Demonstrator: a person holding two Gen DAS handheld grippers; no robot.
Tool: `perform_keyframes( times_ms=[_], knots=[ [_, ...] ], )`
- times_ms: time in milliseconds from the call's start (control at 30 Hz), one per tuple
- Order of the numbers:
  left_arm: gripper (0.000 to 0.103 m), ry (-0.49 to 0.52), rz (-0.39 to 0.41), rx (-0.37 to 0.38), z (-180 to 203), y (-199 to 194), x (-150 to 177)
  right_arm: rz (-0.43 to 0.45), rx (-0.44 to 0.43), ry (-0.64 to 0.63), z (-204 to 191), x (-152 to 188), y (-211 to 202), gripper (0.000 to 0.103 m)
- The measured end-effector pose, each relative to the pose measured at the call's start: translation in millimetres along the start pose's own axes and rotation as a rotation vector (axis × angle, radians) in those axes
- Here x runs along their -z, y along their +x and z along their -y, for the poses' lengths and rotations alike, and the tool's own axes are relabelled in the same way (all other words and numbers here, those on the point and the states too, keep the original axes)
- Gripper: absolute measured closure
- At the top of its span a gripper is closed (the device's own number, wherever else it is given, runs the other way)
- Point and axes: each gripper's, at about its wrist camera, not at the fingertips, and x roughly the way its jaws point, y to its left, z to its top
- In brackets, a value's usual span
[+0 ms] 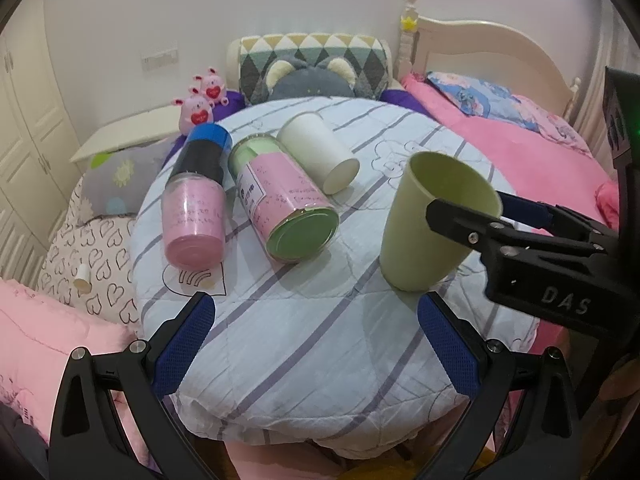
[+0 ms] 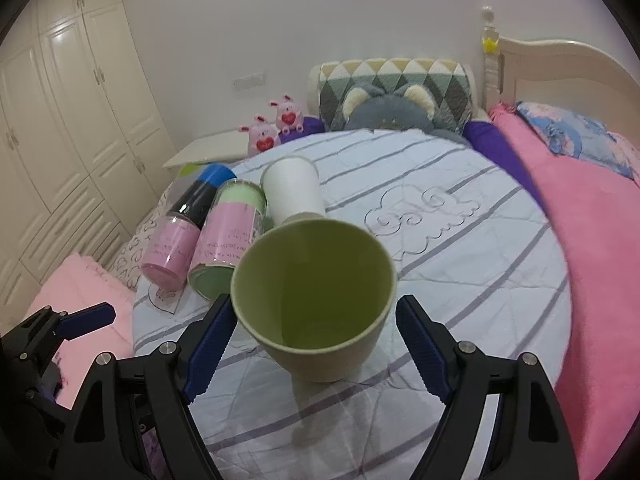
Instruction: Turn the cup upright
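Round striped quilt-covered counter [image 1: 320, 340] has the green cup [image 2: 316, 300] standing upright on it, mouth up. Right hand-held gripper [image 2: 316, 344] sits spread wide around the cup, not squeezing. Left hand-held gripper [image 1: 316, 344] hangs wide open with nothing in it.
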Motion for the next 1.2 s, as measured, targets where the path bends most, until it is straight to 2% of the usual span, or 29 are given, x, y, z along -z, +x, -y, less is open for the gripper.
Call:
perform_keyframes(
  times_ms=[133,367,500,633,800,867,1067,1200],
  knots=[
    [0.001,0.003,0.024,-0.004,2.9,-8.6,1.5,0.048,-0.005,0.016,1.3,-0.8,-20.2,0.02],
    [0.001,0.014,0.052,-0.003,10.8,-16.0,3.7,0.136,0.048,0.019,8.9,3.5,-49.4,0.02],
    [0.001,0.019,0.072,0.007,16.4,-18.0,5.6,0.152,0.072,0.033,15.4,11.1,-54.0,0.02],
    [0.001,0.039,0.107,0.01,25.2,-25.3,9.0,0.153,0.039,0.052,18.8,18.5,-58.0,0.02],
    [0.0,0.033,0.128,0.004,32.3,-31.1,8.7,0.179,0.047,0.067,22.1,22.3,-70.0,0.02],
    [0.0,0.03,0.153,-0.006,34.9,-33.8,9.2,0.197,0.049,0.067,23.4,22.1,-75.7,0.02],
    [0.0,-0.006,0.263,0.034,38.8,-43.1,9.7,0.26,0.108,0.065,31.8,28.3,-91.6,0.02],
    [0.0,0.0,0.288,0.033,43.3,-43.3,10.9,0.265,0.132,0.077,39.8,32.2,-92.4,0.02]
  ],
)
